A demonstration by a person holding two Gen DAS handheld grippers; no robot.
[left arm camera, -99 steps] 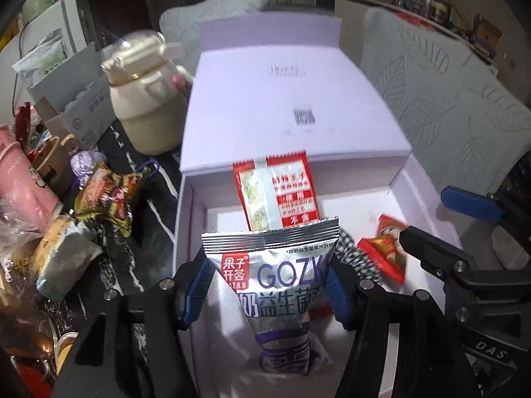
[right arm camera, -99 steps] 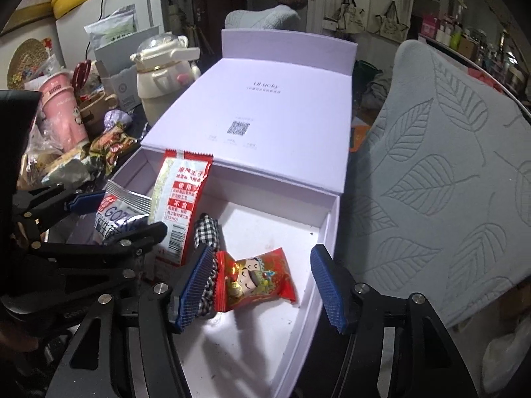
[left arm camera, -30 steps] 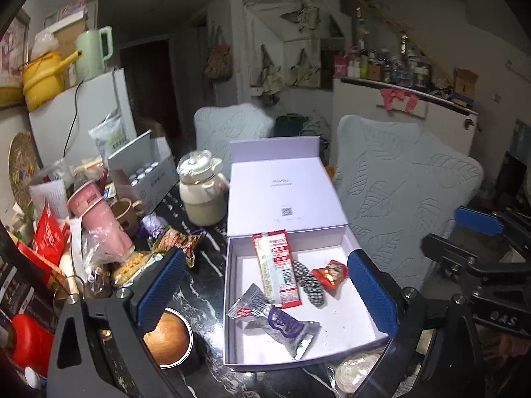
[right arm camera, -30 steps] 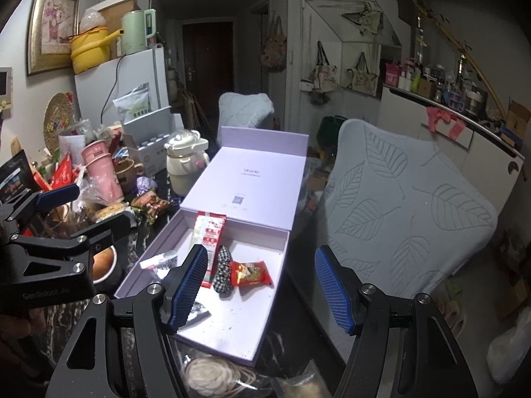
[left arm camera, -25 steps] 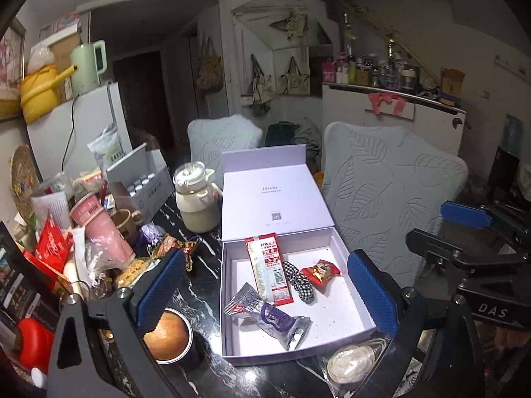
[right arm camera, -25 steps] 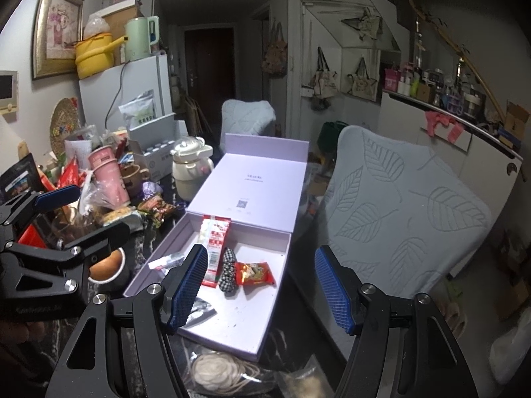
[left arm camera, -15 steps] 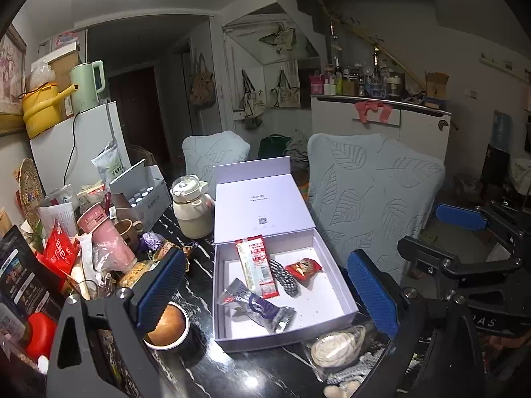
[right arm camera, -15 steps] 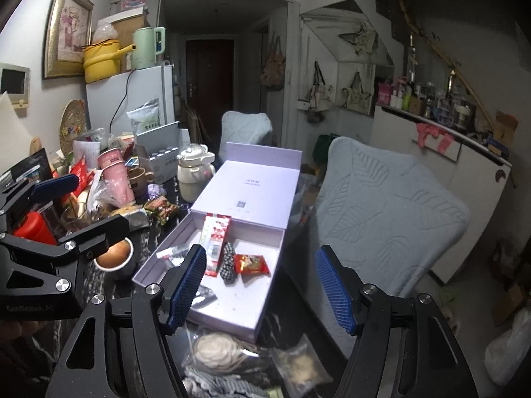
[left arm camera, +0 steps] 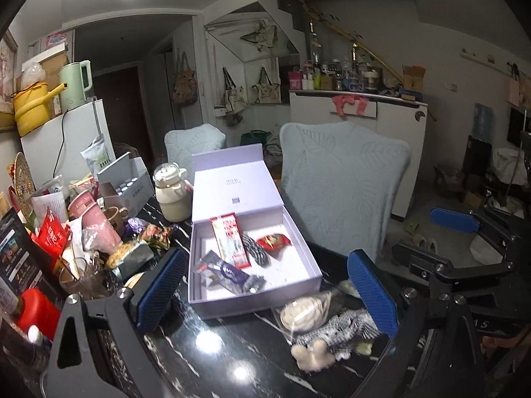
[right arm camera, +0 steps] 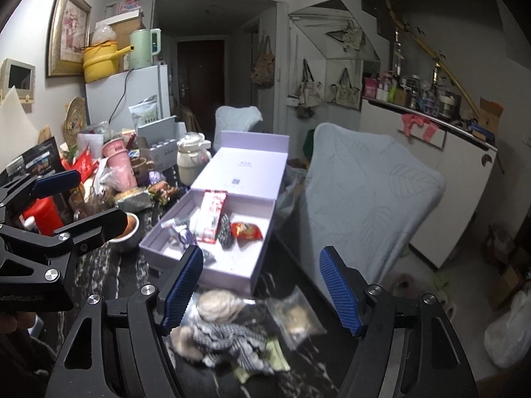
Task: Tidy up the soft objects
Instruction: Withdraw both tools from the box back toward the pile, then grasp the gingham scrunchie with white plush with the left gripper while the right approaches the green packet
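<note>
Open lilac box (left arm camera: 312,265) near the table's right edge holds four snack packets; checked plush (left arm camera: 345,328) lies before it.

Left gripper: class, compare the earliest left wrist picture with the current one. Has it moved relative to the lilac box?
Yes. The left gripper, earlier inside the lilac box around the silver packet, has backed out toward the camera and stands open.
</note>
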